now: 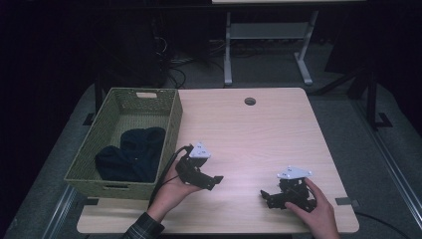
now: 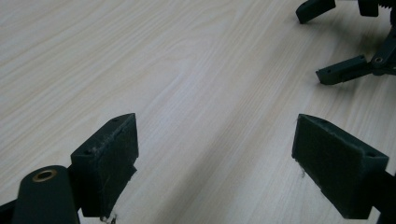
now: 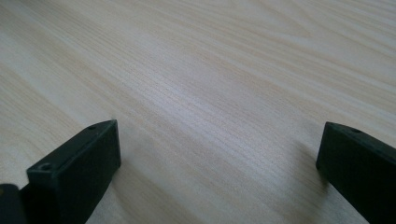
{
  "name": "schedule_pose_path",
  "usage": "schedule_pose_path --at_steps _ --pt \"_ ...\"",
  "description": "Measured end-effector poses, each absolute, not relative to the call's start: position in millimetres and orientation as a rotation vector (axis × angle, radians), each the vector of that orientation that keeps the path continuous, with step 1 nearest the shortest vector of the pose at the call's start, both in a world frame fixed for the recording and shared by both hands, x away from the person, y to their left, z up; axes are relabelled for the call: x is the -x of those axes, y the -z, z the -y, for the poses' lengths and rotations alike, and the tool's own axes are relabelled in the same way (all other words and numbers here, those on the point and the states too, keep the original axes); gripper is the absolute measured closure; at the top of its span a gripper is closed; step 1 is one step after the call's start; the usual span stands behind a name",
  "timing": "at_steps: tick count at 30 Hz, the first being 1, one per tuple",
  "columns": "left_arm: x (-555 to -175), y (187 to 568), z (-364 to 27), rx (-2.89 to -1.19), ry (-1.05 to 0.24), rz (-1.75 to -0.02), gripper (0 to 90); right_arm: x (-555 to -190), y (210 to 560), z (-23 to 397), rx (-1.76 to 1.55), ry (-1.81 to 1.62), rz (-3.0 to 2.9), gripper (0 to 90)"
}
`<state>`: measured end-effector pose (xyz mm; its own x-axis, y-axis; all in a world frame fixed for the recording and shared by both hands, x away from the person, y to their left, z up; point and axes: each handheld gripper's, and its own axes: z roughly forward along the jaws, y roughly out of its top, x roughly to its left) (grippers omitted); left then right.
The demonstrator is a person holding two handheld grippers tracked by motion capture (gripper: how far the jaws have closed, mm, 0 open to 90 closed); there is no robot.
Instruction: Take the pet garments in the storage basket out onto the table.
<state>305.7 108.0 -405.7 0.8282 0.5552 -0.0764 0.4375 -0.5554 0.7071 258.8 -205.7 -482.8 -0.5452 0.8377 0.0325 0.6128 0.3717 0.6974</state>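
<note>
Pale wood table [image 1: 259, 129], dark room; left of frame, woven basket [image 1: 169, 124] holding dark cloth [image 1: 132, 154]. Left gripper [image 1: 215, 180] and right gripper [image 1: 264, 196]: jaws spread, grasping nothing.

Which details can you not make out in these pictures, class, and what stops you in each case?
- Dark cloth in the woven basket, high view: too dim to tell what garment or how many pieces.
- Basket's near inside floor, high view: hidden by its front wall.
- Left tool and right tool, high view: tips too small and dark to judge any contact with the table.
- Person's forearms, high view: cut off by the bottom edge.
</note>
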Motion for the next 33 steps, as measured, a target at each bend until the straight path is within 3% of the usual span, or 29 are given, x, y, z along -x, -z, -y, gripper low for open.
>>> schedule_pose_path --at_steps 33 --pt "-327 359 -119 -2.22 -0.239 -0.694 15.5 -259 483 206 -1.273 -0.963 -2.309 0.0"
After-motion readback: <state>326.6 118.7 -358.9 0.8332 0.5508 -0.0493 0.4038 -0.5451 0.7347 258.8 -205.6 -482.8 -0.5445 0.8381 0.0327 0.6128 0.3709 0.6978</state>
